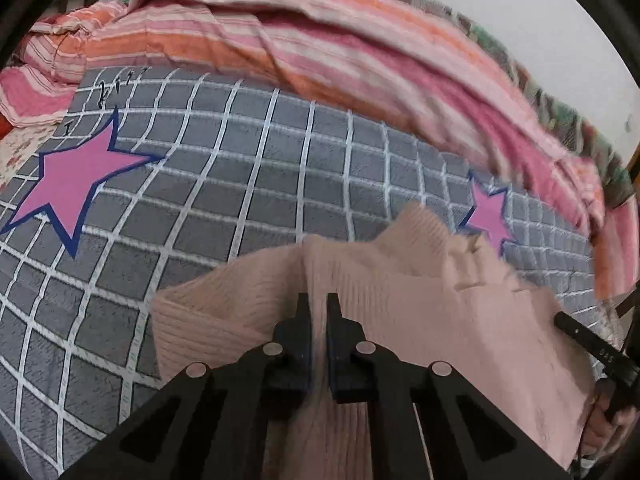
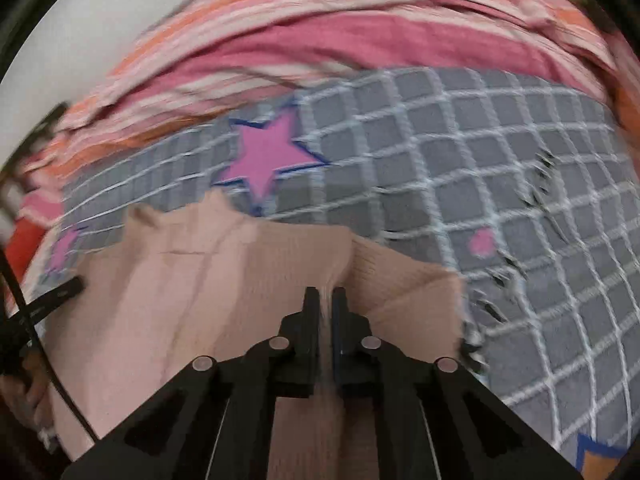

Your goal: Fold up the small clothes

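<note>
Soft, light, floppy pink knit (image 1: 420, 300) pinched by both left claw (image 1: 318, 300) and right claw (image 2: 328, 294), sagging toward 6 o'clock; best gripped at edges.

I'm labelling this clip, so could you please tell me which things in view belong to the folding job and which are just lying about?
Part of the job:
- pink knit sweater
- left claw, shut on the sweater
- right claw, shut on the sweater

Lying about:
- grey checked blanket with pink stars
- striped pink and orange quilt
</note>
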